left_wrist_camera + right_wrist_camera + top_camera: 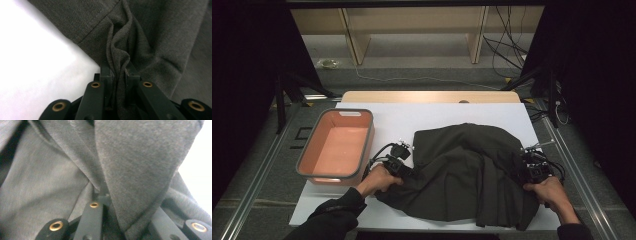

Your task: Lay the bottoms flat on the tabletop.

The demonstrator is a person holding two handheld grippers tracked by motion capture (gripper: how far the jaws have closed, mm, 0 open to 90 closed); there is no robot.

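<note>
Nearest to you in the high view, your left hand comes in at about seven o'clock and your right hand at about five o'clock, each wrapped round its tool. The dark grey garment lies crumpled on the white table between them, filling the middle and right of the sheet. Your left gripper meets the cloth's edge at nine o'clock of the heap, and your right gripper meets it at three o'clock. The left gripper view gives what the high view cannot: the left gripper has its jaws drawn together on a gathered fold of the garment, the pleat rising straight up toward twelve o'clock from between them, with a stitched hem running off toward ten o'clock and bare white table at nine o'clock. In the right gripper view, the right gripper is clamped on the garment too; a thick fold drapes over the jaws from twelve o'clock and hides the tips, with bright table at three o'clock. Farther off in the high view, an orange bin with a grey rim sits at ten o'clock, apart from the cloth.
</note>
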